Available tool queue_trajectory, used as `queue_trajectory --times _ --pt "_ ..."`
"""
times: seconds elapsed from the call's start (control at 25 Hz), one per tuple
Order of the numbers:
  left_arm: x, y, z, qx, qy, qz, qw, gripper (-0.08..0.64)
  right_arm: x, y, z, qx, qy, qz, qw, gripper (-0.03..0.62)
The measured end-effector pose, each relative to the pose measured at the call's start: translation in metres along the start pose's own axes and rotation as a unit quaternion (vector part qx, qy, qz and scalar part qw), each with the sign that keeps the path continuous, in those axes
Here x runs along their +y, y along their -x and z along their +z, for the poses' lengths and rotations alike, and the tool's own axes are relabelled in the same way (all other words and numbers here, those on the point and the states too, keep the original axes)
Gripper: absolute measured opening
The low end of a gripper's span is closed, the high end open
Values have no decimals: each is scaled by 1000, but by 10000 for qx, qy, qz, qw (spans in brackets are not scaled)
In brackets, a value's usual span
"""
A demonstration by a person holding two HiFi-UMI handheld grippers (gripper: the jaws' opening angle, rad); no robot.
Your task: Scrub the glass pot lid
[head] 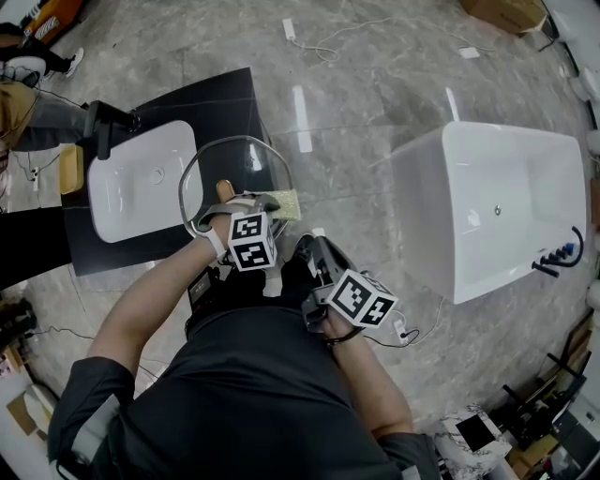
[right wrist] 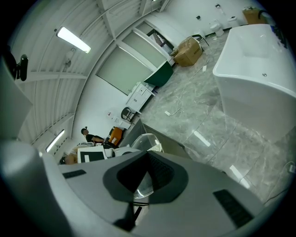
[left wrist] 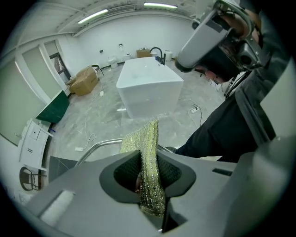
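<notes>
Glass pot lid (head: 230,161): stiff, slick, breakable. My right gripper (right wrist: 142,181) pinches its rim, the surest hold, I judge. My left gripper (left wrist: 149,185) clamps soft scrub pad (left wrist: 144,141).

Grey marble floor (head: 375,84): one white bathtub (head: 497,206), right; one black slab (head: 225,98), left, bearing a white basin (head: 141,183); one cardboard box (head: 506,11), far edge; loose white cable (head: 347,42).

No legible text, brand, number or sign appears anywhere.
</notes>
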State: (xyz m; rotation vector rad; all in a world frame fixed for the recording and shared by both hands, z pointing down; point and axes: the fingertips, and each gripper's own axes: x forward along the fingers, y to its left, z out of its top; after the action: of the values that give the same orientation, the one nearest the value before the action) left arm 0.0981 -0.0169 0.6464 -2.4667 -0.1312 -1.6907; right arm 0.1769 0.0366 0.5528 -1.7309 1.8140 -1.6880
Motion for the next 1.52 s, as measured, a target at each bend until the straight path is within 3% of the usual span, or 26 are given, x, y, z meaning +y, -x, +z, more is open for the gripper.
queue_trajectory --times 0.36,0.6,0.8,1.0,1.2,1.28,1.36,1.44,1.52 --pt "-51 1 -2 -297 391 -311 9983 75 10 -4 -4 122 160 77 9998 6" --pt "-70 15 -5 -599 859 -462 9934 75 25 -13 1 192 411 188 9988 7" --pt "-71 46 -15 -887 1048 -118 9905 75 45 -23 -2 349 644 309 9968 6" --pt "-69 79 -37 -1197 1556 306 9801 75 68 -34 -6 491 918 426 9937 6" --pt "-61 107 -83 -933 1711 1000 9757 75 95 -46 -15 632 1130 594 9898 6" --pt "-58 116 -106 -912 1986 1130 9693 75 102 -48 -17 642 1193 610 9889 6" --pt "-47 126 -130 -990 2449 1277 9560 75 107 -49 -18 629 1239 600 9885 6" --pt "-30 132 -155 -1057 3023 1505 9353 75 108 -49 -21 623 1232 571 9888 6" --pt "-11 132 -179 -1080 3659 1729 9081 75 104 -48 -25 625 1179 503 9898 6"
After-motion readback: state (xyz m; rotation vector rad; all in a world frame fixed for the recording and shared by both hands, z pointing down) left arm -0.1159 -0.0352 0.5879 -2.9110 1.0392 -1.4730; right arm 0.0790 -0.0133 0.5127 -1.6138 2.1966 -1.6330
